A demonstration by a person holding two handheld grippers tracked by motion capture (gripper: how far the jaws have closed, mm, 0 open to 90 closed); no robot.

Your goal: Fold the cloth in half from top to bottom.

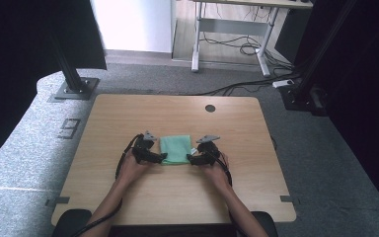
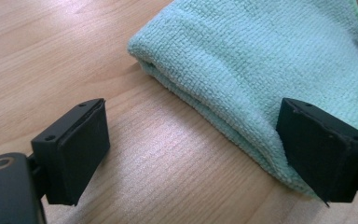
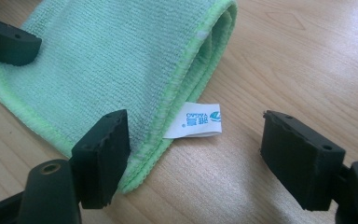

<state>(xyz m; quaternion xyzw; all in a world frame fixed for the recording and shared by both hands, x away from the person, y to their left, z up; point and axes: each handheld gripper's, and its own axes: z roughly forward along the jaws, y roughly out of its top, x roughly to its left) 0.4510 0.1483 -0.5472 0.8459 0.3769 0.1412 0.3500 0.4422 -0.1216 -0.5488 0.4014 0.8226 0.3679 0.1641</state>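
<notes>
A folded mint-green towel lies flat near the middle of the wooden table. My left gripper sits at the towel's left near corner and my right gripper at its right near corner. In the left gripper view the left gripper stands open, with the towel's folded edge running in against its right jaw. In the right gripper view the right gripper is open too. The towel's stitched edge and a white label lie between its jaws, and neither pad presses on them.
A round cable hole sits near the table's far edge. Black stand bases flank the table on grey carpet. A white desk frame with loose cables stands behind. Bare wood surrounds the towel on all sides.
</notes>
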